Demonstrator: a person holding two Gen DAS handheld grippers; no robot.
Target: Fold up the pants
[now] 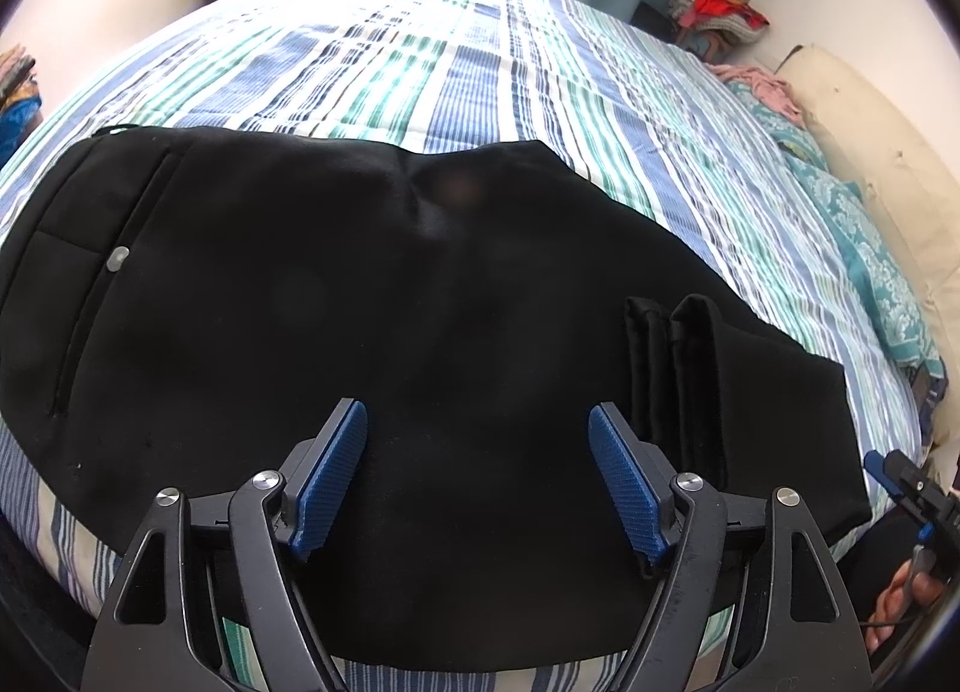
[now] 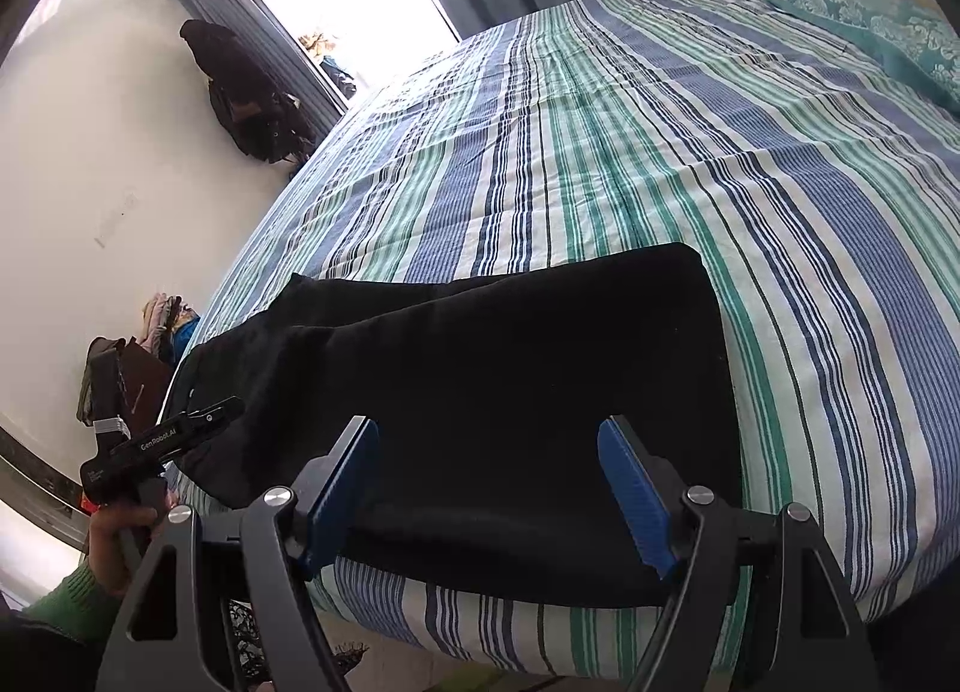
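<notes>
Black pants (image 1: 360, 320) lie folded over on the striped bed near its front edge; a back pocket with a button shows at the left, and the leg hems (image 1: 666, 368) lie on top at the right. My left gripper (image 1: 477, 422) is open and empty, hovering just above the pants. In the right wrist view the pants (image 2: 510, 380) stretch from the folded end at the right toward the waist at the left. My right gripper (image 2: 486, 437) is open and empty above the folded end. The left gripper also shows there (image 2: 162, 440), held in a hand.
The striped bedsheet (image 2: 630, 152) spreads beyond the pants. Teal pillows (image 2: 870, 14) and a pile of clothes (image 1: 714, 20) sit at the far right. A dark bag (image 2: 252, 98) hangs on the wall by the bright window. Clothes lie on the floor at the left (image 2: 162, 326).
</notes>
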